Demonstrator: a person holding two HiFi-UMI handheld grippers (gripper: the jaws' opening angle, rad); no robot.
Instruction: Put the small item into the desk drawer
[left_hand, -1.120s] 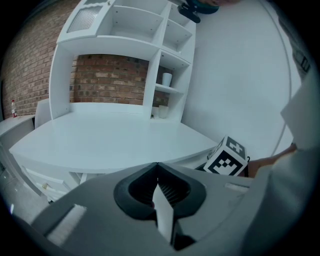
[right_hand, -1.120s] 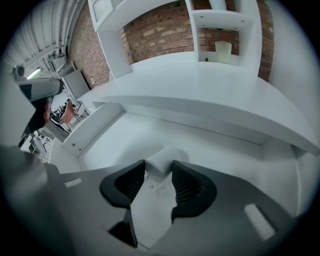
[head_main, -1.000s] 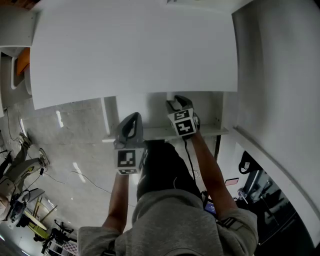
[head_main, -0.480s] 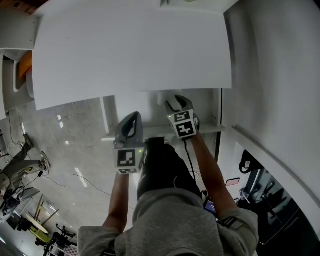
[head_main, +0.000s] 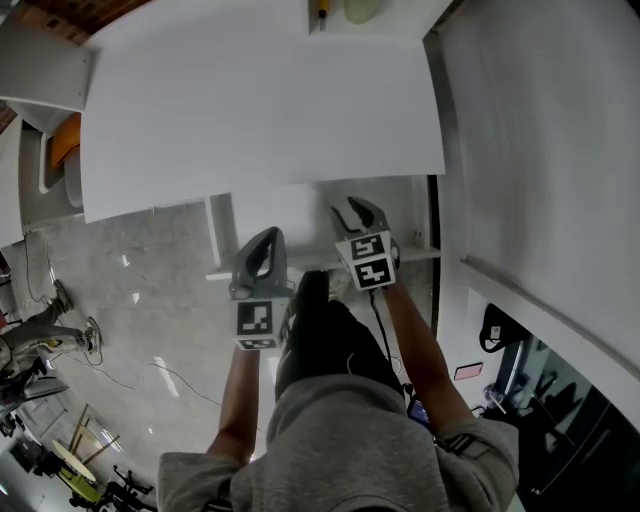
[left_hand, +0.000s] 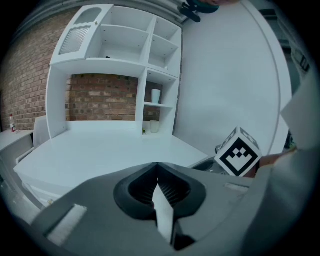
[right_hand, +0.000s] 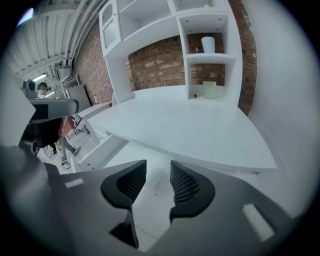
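The desk drawer (head_main: 420, 254) stands pulled out under the white desk top (head_main: 260, 100); its white floor (right_hand: 150, 165) shows below my right jaws. My right gripper (head_main: 352, 207) hangs over the drawer, open and empty (right_hand: 157, 182); its jaws have just been closing with nothing between them. My left gripper (head_main: 265, 233) is beside it on the left, over the drawer's front, shut and holding nothing (left_hand: 157, 172). A small yellow item (head_main: 322, 12) lies at the back of the desk next to a pale cup (head_main: 362, 10).
A white shelf unit (right_hand: 200, 30) stands at the back of the desk against a brick wall, with a cup (right_hand: 207, 44) in an upper cubby. A white wall (head_main: 540, 150) runs along the right. Grey floor with cables (head_main: 150, 330) lies to the left.
Both grippers have lifted a little at the drawer. The head view has tilted, so the yellow item and the cup at the desk's back edge now show.
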